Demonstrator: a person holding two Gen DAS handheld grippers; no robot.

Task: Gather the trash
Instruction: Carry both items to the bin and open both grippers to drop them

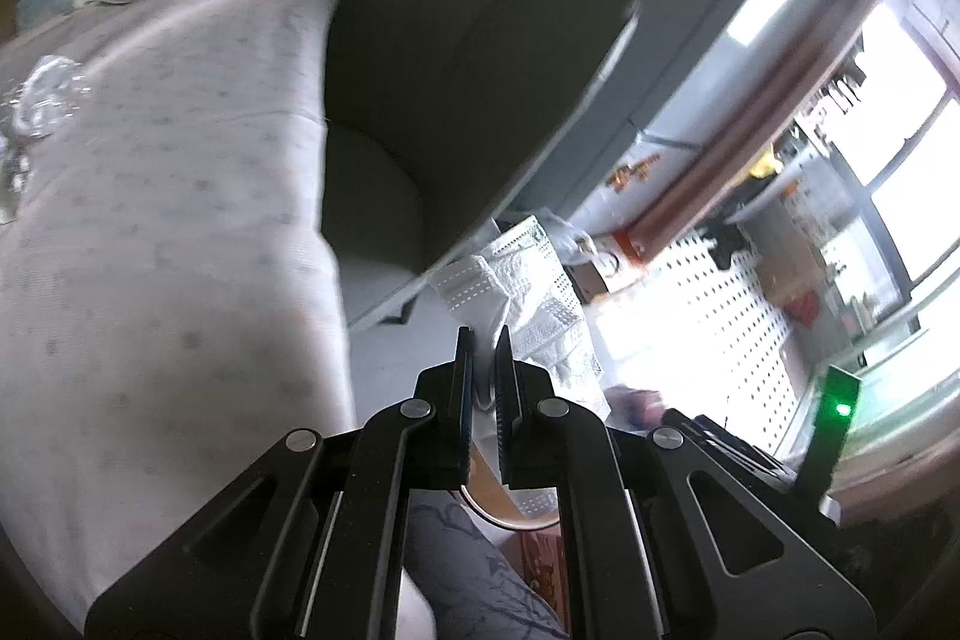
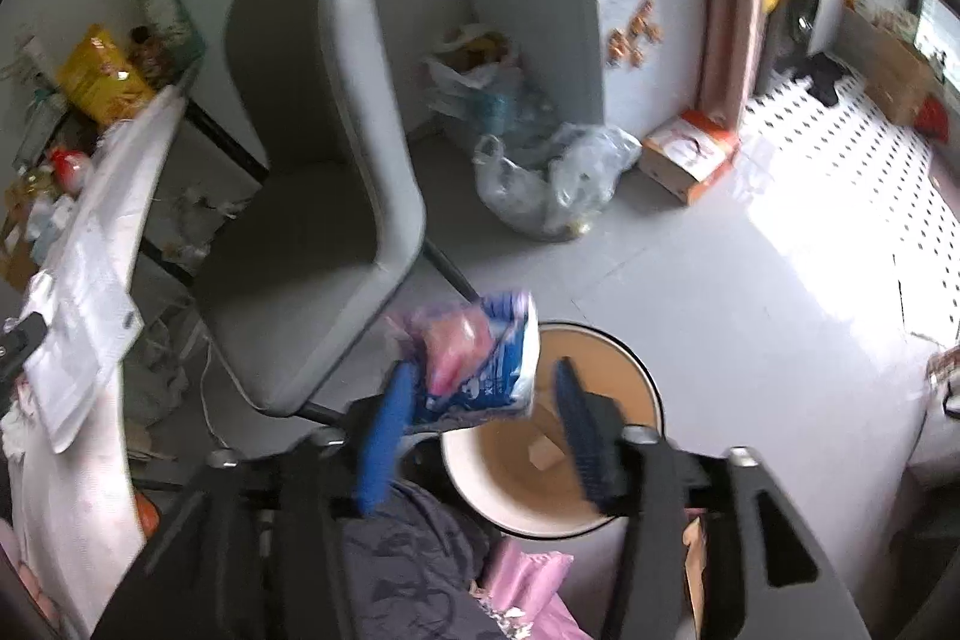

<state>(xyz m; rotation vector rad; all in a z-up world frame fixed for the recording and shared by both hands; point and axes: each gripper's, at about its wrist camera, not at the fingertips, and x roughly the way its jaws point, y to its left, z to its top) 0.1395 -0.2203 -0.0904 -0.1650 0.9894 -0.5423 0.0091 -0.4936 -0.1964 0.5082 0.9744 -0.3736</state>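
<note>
Right wrist view: the right gripper (image 2: pixel 486 430) points steeply down over a round bin (image 2: pixel 636 382) with a pale rim and tan inside, standing on the grey floor (image 2: pixel 750 316). Its jaws are spread, blue pad on the left and dark pad on the right, and a crumpled blue and pink wrapper (image 2: pixel 480 364) sits between them near the left pad, above the bin's near edge. The wrapper is blurred, and the right pad stands clear of it; whether the left pad touches it I cannot tell. A small pale scrap (image 2: pixel 543 451) lies inside the bin. Beside the bin stands a grey chair (image 2: pixel 324 196), and past it a clear plastic bag (image 2: pixel 552 178) lies on the floor by the wall, near an orange and white box (image 2: pixel 690 154). The desk (image 2: pixel 96 280), under a white cloth, runs along the left edge, with a yellow packet (image 2: pixel 102 82) at its far end.

Left wrist view: the left gripper (image 1: pixel 485 370) has its jaws pressed nearly together, pinching a crumpled white paper towel (image 1: pixel 528 292) that hangs in front of the chair. The bin's rim shows just under the jaws. The desk's white cloth (image 1: pixel 168 220) fills the left side.
</note>
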